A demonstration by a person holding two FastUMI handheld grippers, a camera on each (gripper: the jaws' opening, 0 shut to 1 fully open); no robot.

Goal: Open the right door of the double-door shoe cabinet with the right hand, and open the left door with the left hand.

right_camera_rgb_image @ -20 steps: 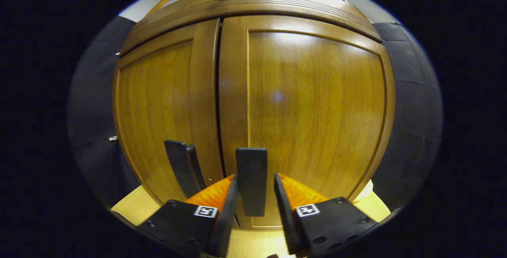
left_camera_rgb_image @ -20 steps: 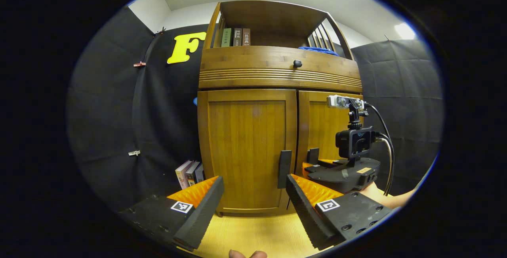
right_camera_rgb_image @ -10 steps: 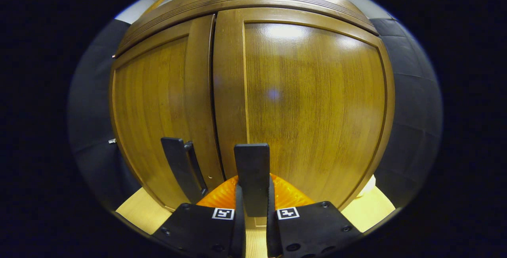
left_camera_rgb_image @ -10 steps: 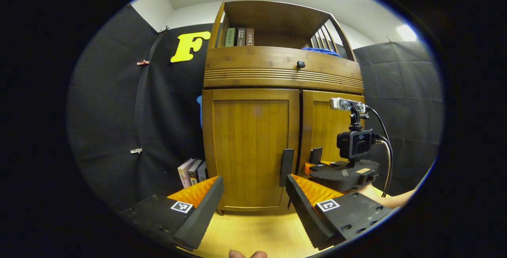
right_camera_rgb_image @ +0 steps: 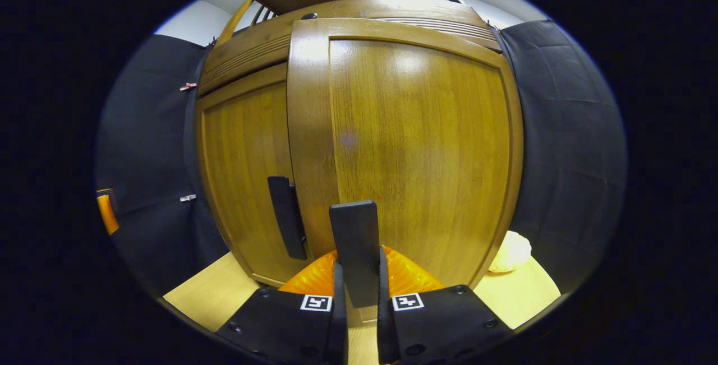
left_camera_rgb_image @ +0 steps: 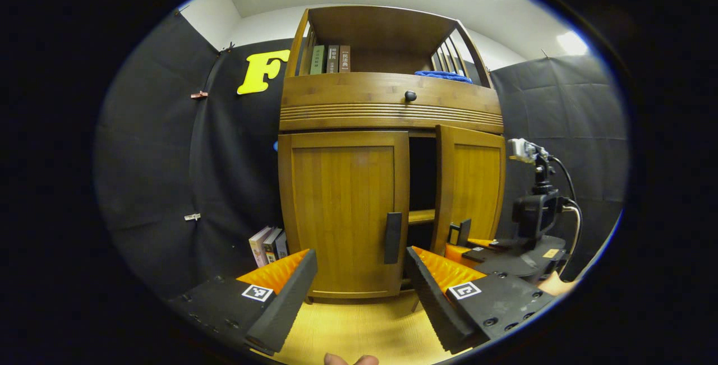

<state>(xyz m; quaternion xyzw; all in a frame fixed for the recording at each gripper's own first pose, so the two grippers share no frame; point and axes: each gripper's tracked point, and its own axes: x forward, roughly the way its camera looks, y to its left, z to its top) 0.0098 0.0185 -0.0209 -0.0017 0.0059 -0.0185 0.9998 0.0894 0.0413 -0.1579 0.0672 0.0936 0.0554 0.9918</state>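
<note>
In the right gripper view, the right gripper (right_camera_rgb_image: 359, 303) has both fingers pressed on the dark handle (right_camera_rgb_image: 354, 250) of the right door (right_camera_rgb_image: 420, 146), which stands swung partly out from the shoe cabinet (left_camera_rgb_image: 387, 107). The left gripper (left_camera_rgb_image: 359, 281) hangs with its fingers spread wide and empty, short of the closed left door (left_camera_rgb_image: 342, 208) and its handle (left_camera_rgb_image: 392, 238). Books (left_camera_rgb_image: 268, 243) stand beside the cabinet's left foot, more books (left_camera_rgb_image: 328, 59) on its top shelf, a pale lump (right_camera_rgb_image: 509, 252) at its right.
</note>
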